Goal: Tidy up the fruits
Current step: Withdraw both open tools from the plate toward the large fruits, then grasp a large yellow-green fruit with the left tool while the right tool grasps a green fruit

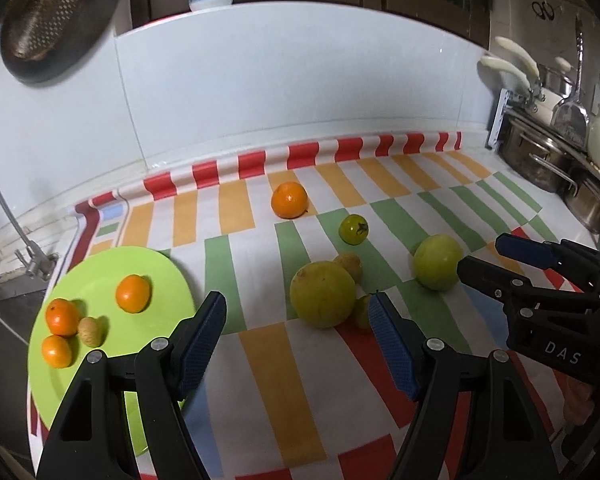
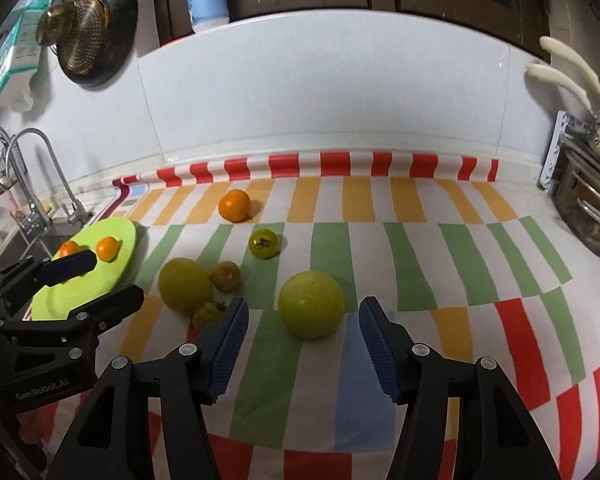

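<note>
A green plate (image 1: pixel 100 276) at the left holds three small oranges (image 1: pixel 133 293) and a small tan fruit (image 1: pixel 91 331). On the striped cloth lie a loose orange (image 1: pixel 289 200), a small green tomato (image 1: pixel 354 229), a big yellow-green fruit (image 1: pixel 322 294) with a brownish fruit (image 1: pixel 350 265) behind it, and another yellow-green fruit (image 1: pixel 438 262). My left gripper (image 1: pixel 296 344) is open and empty, just in front of the big fruit. My right gripper (image 2: pixel 302 340) is open and empty, with the right yellow-green fruit (image 2: pixel 311 304) just beyond its fingertips. The plate (image 2: pixel 116 276) also shows in the right wrist view.
Steel pots (image 1: pixel 548 160) stand at the right edge of the counter. A sink with a tap (image 2: pixel 32 184) lies left of the plate. A white tiled wall (image 1: pixel 300 92) backs the counter. A dark pan with a strainer (image 2: pixel 92 32) hangs at upper left.
</note>
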Motion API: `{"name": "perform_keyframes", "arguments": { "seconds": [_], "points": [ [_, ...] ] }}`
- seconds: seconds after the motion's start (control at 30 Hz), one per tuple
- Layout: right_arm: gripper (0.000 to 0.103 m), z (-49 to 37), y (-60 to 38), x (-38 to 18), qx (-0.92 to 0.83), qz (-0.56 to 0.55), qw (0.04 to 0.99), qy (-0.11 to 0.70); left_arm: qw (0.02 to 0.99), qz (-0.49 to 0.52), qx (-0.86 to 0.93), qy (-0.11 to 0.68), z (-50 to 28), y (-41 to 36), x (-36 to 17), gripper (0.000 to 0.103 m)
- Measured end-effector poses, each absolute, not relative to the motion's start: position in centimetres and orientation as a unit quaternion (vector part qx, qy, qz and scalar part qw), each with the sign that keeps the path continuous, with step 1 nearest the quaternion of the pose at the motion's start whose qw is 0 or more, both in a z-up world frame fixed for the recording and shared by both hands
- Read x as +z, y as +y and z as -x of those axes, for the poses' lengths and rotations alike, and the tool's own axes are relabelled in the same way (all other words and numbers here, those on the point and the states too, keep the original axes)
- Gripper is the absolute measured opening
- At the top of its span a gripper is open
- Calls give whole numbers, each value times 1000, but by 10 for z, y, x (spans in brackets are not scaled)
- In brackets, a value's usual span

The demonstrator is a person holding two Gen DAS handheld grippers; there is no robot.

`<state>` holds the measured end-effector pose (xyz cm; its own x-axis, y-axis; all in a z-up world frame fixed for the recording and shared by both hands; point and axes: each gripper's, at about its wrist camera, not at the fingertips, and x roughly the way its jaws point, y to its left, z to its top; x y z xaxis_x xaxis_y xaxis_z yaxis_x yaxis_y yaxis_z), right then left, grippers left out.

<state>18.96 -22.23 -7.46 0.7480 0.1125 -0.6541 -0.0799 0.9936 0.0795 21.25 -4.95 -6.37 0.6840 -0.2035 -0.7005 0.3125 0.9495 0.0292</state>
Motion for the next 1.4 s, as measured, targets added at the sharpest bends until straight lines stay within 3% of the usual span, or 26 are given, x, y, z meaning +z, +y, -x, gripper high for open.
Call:
{"name": "perform_keyframes", "arguments": {
  "seconds": [0.4,0.9,1.0,1.4],
  "points": [
    [59,-216,-229,-102,57,-35,920,386,900,-76,-159,399,-237,-63,-84,72],
    [58,-231,-224,-115,61,-39,914,398,885,-42,-171,431,-258,-68,-97,54],
    [54,-231,-224,-115,61,-41,914,399,882,-39,-178,434,-259,-69,-98,49],
    [50,-227,-227,-109,56,-38,920,386,887,-51,-174,424,-254,-67,-92,48]
  ]
}}
